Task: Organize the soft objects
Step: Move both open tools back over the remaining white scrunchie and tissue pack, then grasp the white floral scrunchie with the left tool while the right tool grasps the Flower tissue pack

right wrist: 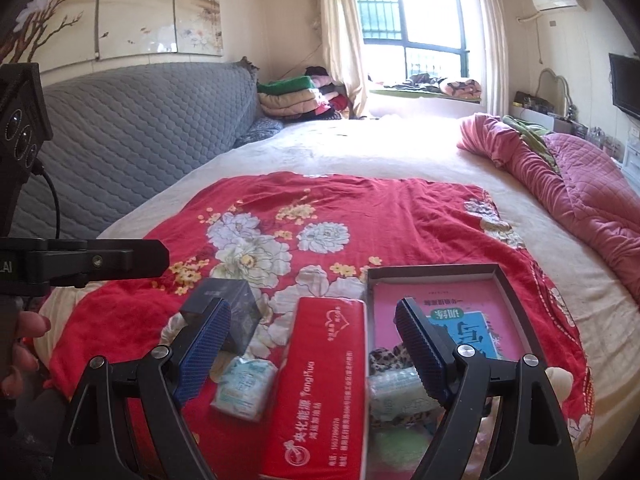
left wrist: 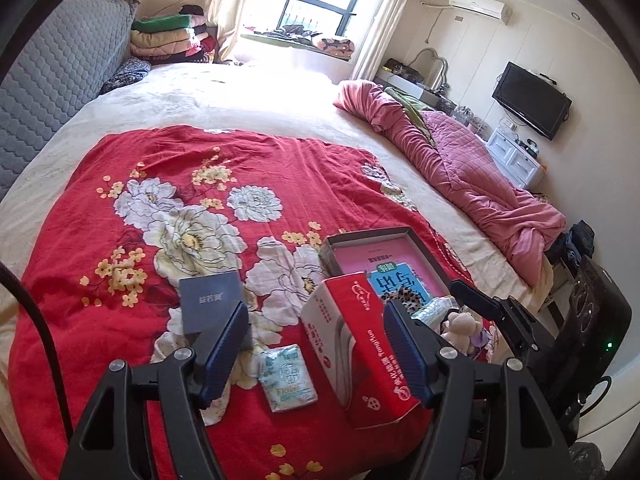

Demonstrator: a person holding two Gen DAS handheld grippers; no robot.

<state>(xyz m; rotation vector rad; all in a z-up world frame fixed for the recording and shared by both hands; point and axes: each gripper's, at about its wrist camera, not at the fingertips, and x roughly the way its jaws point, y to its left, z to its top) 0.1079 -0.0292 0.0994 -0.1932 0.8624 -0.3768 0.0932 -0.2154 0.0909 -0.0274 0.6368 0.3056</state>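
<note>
Small tissue pack point(left wrist: 287, 377): a pale blue-green soft pack, lying flat on the red floral cloth point(left wrist: 192, 160), between the dark blue box and the red tissue box. In the right wrist view it shows just left of the red box.
Red tissue box point(right wrist: 320, 392): a long red carton with white print. It lies on the cloth with one long edge against the shallow box.
Shallow box point(left wrist: 420, 240): an open dark-rimmed cardboard tray on the cloth, right of the red carton. A pink and blue booklet point(left wrist: 404, 268) lies flat inside.
Soft things in the tray: a leopard-print fabric piece point(right wrist: 384, 358) and a clear plastic-wrapped pack point(right wrist: 394, 390) sit at the near end. A small beige plush toy point(left wrist: 460, 326) is just beside them; whether it rests inside the tray cannot be told.
Dark blue box point(left wrist: 210, 304): a small box standing on the cloth, left of the small pack.
Left gripper point(left wrist: 316, 344): its fingers are spread apart and grasp nothing. They hang above the small pack and the red carton.
Right gripper point(right wrist: 316, 352): its fingers are also released, with nothing pressed between the blue pads. The red carton lies below the gap.
Hand point(right wrist: 24, 348): a person's fingers show at the left edge of the right wrist view, on the other gripper's handle.
Bed point(left wrist: 248, 96): a cream sheet carries the red cloth. A pink quilt point(left wrist: 460, 168) is bunched at the right side, and a grey quilted headboard point(right wrist: 140, 132) stands at the left.
</note>
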